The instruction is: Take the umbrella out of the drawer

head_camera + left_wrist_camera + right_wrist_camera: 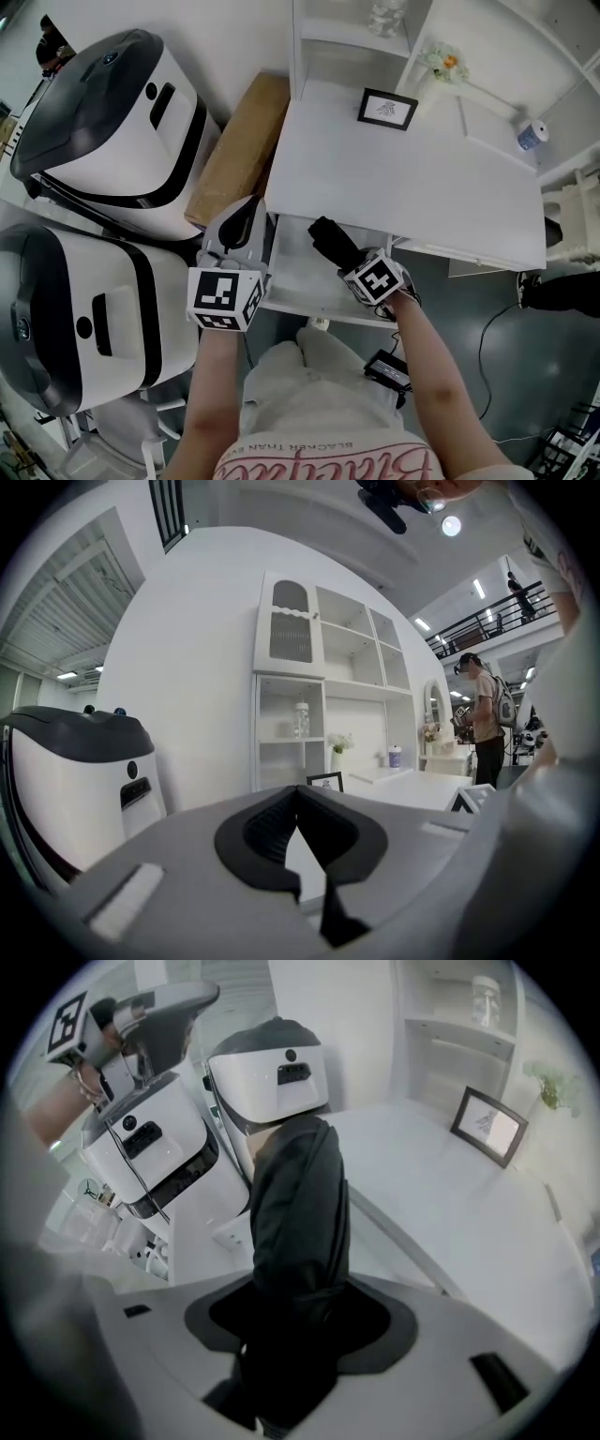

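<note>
A black folded umbrella [330, 240] is clamped in my right gripper [351, 262], which is shut on it just above the open white drawer [291, 292] under the desk top [412, 187]. In the right gripper view the umbrella [300, 1194] rises from between the jaws of that gripper [298, 1290] and hides the fingertips. My left gripper [242, 217] hovers at the drawer's left edge, shut with nothing in it. In the left gripper view this gripper [300, 795] points towards the shelves, its pads meeting at the tips.
Two large white-and-black machines [112, 122] [75, 319] stand close on the left, with a cardboard board [239, 145] leaning beside the desk. On the desk are a picture frame [387, 109], flowers [445, 64] and a cup [531, 136]. A person [483, 719] stands far off.
</note>
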